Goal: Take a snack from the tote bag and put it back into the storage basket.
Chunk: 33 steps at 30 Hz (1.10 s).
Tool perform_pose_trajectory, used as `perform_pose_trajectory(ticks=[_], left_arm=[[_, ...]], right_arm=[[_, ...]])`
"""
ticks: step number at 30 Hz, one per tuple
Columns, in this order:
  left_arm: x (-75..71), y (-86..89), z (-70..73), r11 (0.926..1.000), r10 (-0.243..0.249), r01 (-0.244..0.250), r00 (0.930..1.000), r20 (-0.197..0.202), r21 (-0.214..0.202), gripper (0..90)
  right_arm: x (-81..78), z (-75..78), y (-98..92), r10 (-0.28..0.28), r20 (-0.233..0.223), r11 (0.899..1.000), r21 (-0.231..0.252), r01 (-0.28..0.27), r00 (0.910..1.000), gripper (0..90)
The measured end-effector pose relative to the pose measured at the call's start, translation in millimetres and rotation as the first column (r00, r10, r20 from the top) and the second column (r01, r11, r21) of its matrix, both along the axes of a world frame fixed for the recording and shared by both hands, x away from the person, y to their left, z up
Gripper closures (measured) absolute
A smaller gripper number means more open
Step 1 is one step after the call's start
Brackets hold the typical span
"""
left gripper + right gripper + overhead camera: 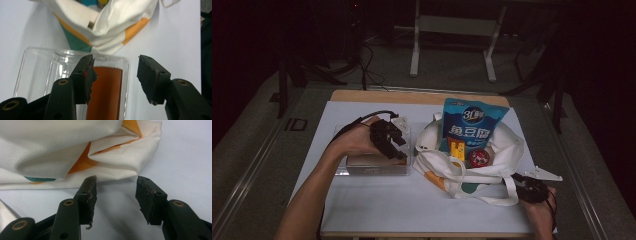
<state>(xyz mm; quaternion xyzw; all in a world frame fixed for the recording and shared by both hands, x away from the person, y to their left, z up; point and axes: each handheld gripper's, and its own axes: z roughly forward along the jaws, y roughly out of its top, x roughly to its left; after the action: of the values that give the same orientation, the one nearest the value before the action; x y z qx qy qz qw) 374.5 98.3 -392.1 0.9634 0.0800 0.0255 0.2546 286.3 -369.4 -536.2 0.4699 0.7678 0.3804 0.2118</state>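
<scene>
Left tongs (115, 75): jaws parted, nothing gripped. They hang over a clear plastic box (75, 75), one jaw above its inside, the other past its rim. Box is rigid and see-through with rounded corners, and a flat brown slab (107, 92) lies in it. In the high view the box's long axis runs parallel to the near edge of the surface (377, 210), on the left half.

Right tongs (115, 195): jaws parted, empty, just short of a folded corner of the tote bag (75, 152). The cloth is coarse white weave with orange and teal patches. Bag slumps at the right half of the surface.

The high view adds the bag's mouth, where a glossy blue snack pouch (474, 122) stands upright, top toward the far edge, with a small round red lid (480, 157) beside it.
</scene>
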Motion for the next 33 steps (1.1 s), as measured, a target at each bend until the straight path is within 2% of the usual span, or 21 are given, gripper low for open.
perform_pose_trajectory(ticks=[7,14,18,28,33], left_arm=[[1.0,-10.9,3.6,0.9997,-0.011,0.011,0.9999,-0.001,-0.022,47.1],[2.2,-32.5,8.1,0.9984,-0.025,0.028,0.9988,0.042,-0.050,47.4],[3.8,-40.4,8.3,0.9981,-0.027,0.030,0.9983,0.051,-0.053,47.9],[10.8,-65.2,8.4,0.9980,-0.005,0.012,0.9940,0.109,-0.062,50.7],[12.8,-75.4,5.3,0.9980,-0.007,0.013,0.9940,0.109,-0.062,50.6]], right_arm=[[0.0,0.1,-0.1,0.000,-0.001,1.000,0.002,0.000,1.0000,51.0],[0.0,0.1,-0.3,0.000,-0.002,1.000,0.003,0.000,1.0000,50.9],[0.2,0.0,-0.4,0.002,0.001,1.000,0.001,-0.002,1.0000,50.9],[0.0,0.1,-0.4,0.002,-0.001,1.000,0.004,-0.002,1.0000,50.9],[0.0,0.2,-0.8,0.002,-0.001,1.000,0.007,-0.002,1.0000,50.9]])
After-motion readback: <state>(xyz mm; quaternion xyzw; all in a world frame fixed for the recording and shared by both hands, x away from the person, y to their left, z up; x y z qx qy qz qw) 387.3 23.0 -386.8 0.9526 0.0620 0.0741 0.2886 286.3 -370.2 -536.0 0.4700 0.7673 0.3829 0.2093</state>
